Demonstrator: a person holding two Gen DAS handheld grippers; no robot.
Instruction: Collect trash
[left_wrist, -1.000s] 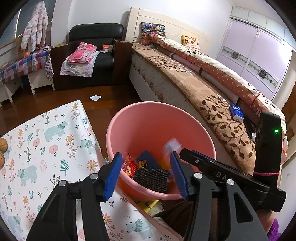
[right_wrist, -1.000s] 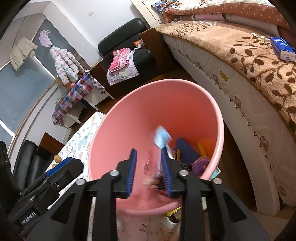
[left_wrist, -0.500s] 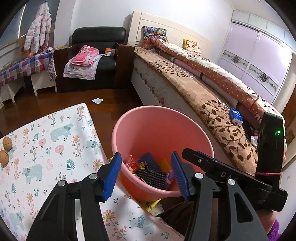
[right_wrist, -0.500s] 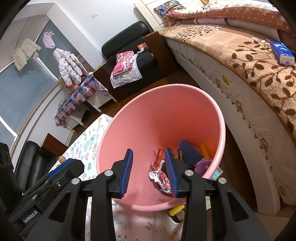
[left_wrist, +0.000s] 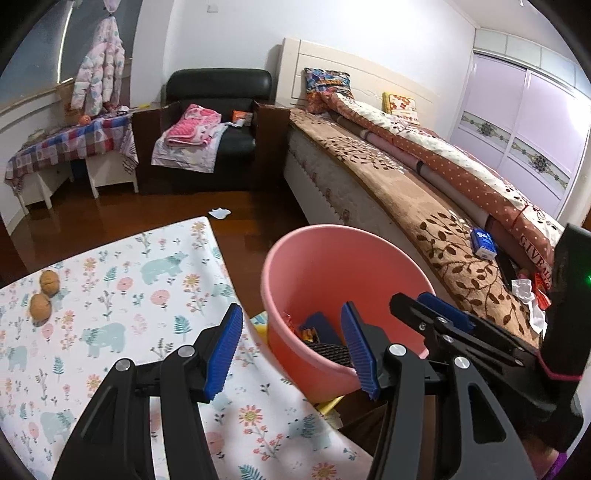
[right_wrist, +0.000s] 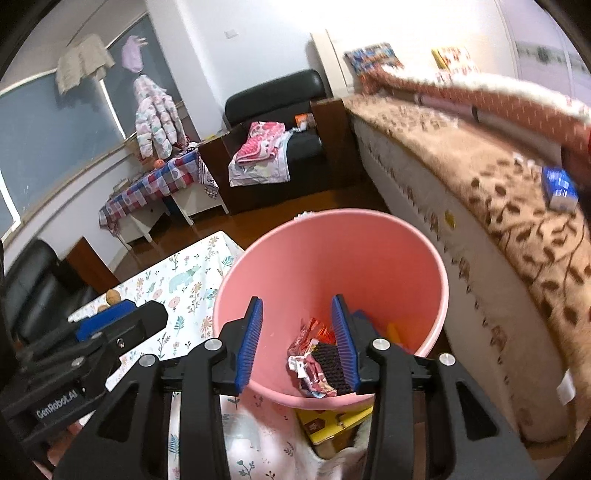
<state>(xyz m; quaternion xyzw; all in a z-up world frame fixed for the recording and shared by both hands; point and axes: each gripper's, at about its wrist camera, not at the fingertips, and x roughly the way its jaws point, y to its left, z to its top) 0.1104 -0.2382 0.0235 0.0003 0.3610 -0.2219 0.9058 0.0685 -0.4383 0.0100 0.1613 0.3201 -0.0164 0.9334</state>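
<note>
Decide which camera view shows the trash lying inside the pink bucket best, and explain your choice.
The right wrist view: it looks down into the pink bucket, showing crumpled wrappers and a black mesh piece on the bottom. The left wrist view sees the bucket more from the side, so its near wall hides most of the contents.

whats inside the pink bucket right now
Inside the pink bucket: crumpled red and white snack wrappers, a black mesh piece, something dark blue and something yellow. The right gripper's fingers cover part of the bottom.
</note>
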